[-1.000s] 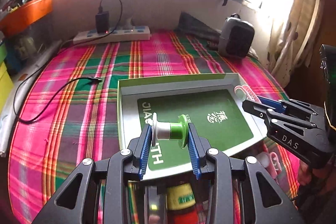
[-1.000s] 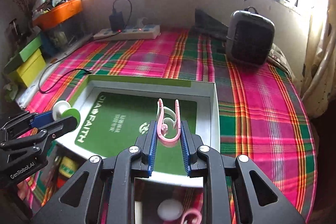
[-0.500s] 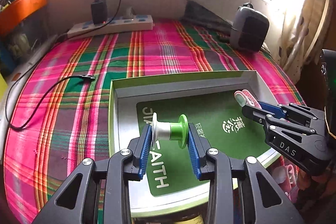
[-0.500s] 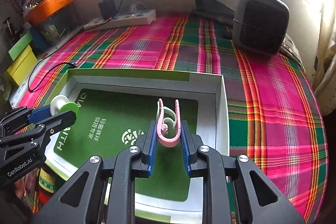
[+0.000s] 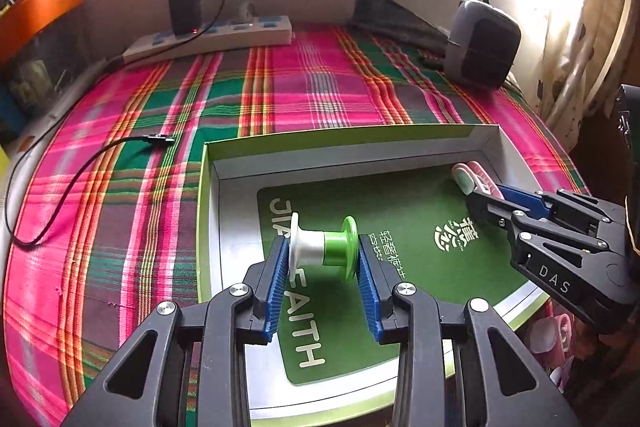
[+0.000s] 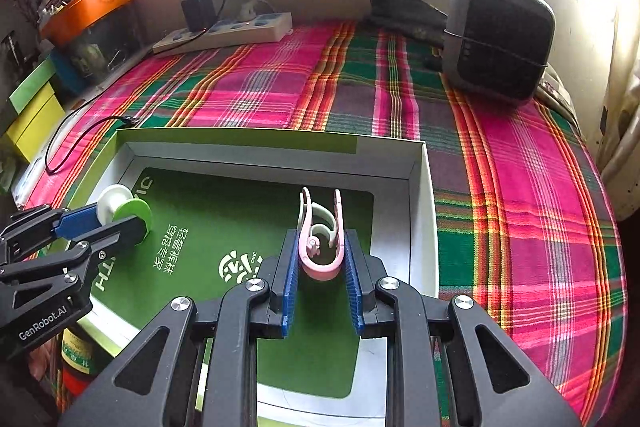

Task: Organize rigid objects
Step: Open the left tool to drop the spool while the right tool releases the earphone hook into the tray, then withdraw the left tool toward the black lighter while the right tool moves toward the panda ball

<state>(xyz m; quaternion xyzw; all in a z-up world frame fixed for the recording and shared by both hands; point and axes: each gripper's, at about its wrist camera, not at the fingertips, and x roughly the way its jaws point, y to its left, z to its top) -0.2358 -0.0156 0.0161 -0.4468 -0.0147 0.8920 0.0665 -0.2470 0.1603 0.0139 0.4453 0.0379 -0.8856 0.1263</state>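
My left gripper (image 5: pixel 322 254) is shut on a white and green spool (image 5: pixel 324 247), held crosswise over the green floor of an open box lid (image 5: pixel 344 143). My right gripper (image 6: pixel 319 247) is shut on a pink and white clip (image 6: pixel 320 231) above the right part of the same lid (image 6: pixel 418 187). In the left wrist view the right gripper (image 5: pixel 478 193) reaches in from the right with the clip (image 5: pixel 470 177). In the right wrist view the left gripper (image 6: pixel 120 219) comes in from the left with the spool (image 6: pixel 122 205).
The lid lies on a pink and green plaid cloth (image 5: pixel 280 95). A power strip (image 5: pixel 208 41) with a charger and a loose black cable (image 5: pixel 80 171) lie at the back left, a grey heater (image 6: pixel 498 39) at the back right. More pink clips (image 5: pixel 554 335) and a bottle (image 6: pixel 76 355) sit below the lid's near edge.
Both grippers have moved forward and down over the lid, still gripping the spool and the clip. The lid now fills more of both views.
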